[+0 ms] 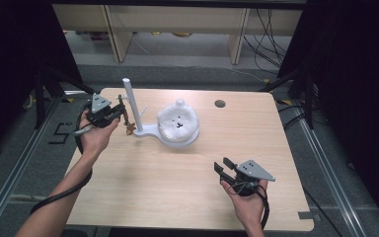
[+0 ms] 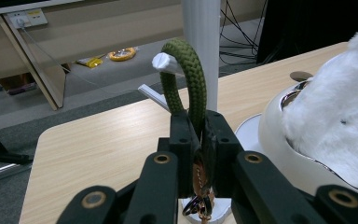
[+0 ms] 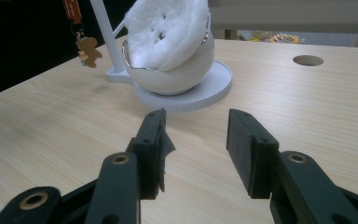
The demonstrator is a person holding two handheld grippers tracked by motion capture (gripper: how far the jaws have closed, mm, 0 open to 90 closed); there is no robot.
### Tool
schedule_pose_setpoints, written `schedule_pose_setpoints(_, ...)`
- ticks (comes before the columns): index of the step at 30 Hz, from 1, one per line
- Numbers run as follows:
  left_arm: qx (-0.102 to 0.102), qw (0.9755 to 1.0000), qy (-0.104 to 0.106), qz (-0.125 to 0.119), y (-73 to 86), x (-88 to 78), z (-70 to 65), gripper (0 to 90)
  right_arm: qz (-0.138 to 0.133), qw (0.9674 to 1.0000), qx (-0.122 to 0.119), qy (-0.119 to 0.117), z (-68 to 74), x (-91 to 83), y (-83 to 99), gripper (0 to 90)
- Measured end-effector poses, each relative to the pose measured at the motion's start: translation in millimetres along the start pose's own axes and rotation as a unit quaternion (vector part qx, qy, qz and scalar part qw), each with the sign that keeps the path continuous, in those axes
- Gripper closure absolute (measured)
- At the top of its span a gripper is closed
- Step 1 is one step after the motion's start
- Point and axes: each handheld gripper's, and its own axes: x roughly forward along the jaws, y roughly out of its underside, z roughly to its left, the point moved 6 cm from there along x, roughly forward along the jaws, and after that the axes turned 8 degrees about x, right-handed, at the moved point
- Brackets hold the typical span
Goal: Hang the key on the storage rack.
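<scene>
Keychain upright, green loop topmost, charm hanging, clamped in left gripper jaws, right gripper jaws apart.

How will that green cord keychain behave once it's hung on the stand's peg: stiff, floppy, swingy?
The green cord loop holds its arch above the left gripper, so it is probably fairly stiff braid. The charm dangles freely below, so it will likely swing when moved. The peg on the white stand looks short and smooth; the loop might slip off if jostled.
</scene>
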Motion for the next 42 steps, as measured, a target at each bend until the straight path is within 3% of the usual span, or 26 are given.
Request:
schedule_pose_setpoints(2,0.001,1.0000,0.000,0.000,0.2,0.4,-0.4,82.0,-0.005,0.9999,-0.012,0.000,-2.5,1.0,-0.6,58.4)
schedule_pose_setpoints(6,0.002,1.0000,0.002,0.000,0.6,2.3,-1.1,81.8,-0.003,0.9999,-0.013,0.001,-3.4,0.5,-0.2,58.4)
schedule_pose_setpoints(18,0.002,0.9999,0.010,0.002,4.1,6.8,-3.2,78.8,-0.004,1.0000,-0.003,-0.008,-1.2,2.1,1.1,58.3)
schedule_pose_setpoints(20,0.002,0.9999,0.012,0.000,5.0,6.0,-2.5,78.1,0.002,1.0000,0.005,0.003,-1.6,-0.3,1.6,58.3)
schedule_pose_setpoints(21,0.002,0.9999,0.011,-0.001,5.0,5.3,-2.4,77.8,-0.002,1.0000,-0.008,0.000,-3.0,0.6,0.8,58.3)
schedule_pose_setpoints(26,0.000,0.9999,0.013,-0.003,6.8,-0.7,-0.8,75.3,-0.007,0.9999,-0.004,-0.010,-3.3,1.7,0.2,58.2)
schedule_pose_setpoints(29,-0.002,0.9998,0.018,-0.003,9.7,-4.9,-0.9,72.3,-0.007,1.0000,-0.003,-0.003,-5.3,0.4,-0.7,58.0)
schedule_pose_setpoints(30,-0.002,0.9998,0.019,-0.002,11.1,-6.6,-0.9,71.3,-0.002,0.9999,0.012,0.002,-3.7,-1.1,0.2,58.0)
schedule_pose_setpoints(31,-0.019,0.9996,0.020,0.004,13.7,-9.3,-3.3,70.1,-0.004,1.0000,0.002,0.005,-6.2,-1.3,-0.7,57.9)
schedule_pose_setpoints(33,-0.011,0.9996,0.025,0.001,14.7,-10.6,-3.0,67.0,-0.009,0.9999,-0.005,0.001,-8.1,-0.4,-1.7,57.9)
schedule_pose_setpoints(34,-0.014,0.9991,0.039,-0.006,15.6,-12.6,-5.3,67.0,-0.007,1.0000,-0.007,0.002,-9.1,-1.1,-1.6,57.8)
schedule_pose_setpoints(35,-0.001,0.9994,0.035,-0.007,17.9,-16.3,-2.5,63.4,-0.011,0.9999,-0.007,0.006,-11.5,-1.1,-2.2,57.5)
schedule_pose_setpoints(37,0.001,0.9990,0.043,-0.012,20.2,-21.1,-3.0,60.3,-0.012,0.9998,-0.011,0.008,-13.5,-1.9,-2.6,57.2)
schedule_pose_setpoints(39,0.002,0.9990,0.043,-0.013,21.5,-23.9,-3.0,57.7,-0.011,0.9999,0.002,0.013,-13.3,-2.8,-2.1,57.1)
schedule_pose_setpoints(40,0.002,0.9991,0.041,-0.011,25.0,-30.2,-2.7,56.1,-0.012,0.9998,-0.011,0.013,-16.5,-2.7,-3.0,56.9)
schedule_pose_setpoints(42,0.002,0.9990,0.043,-0.015,28.7,-36.0,-3.0,54.2,-0.009,0.9998,-0.011,0.016,-17.7,-3.9,-2.8,56.7)
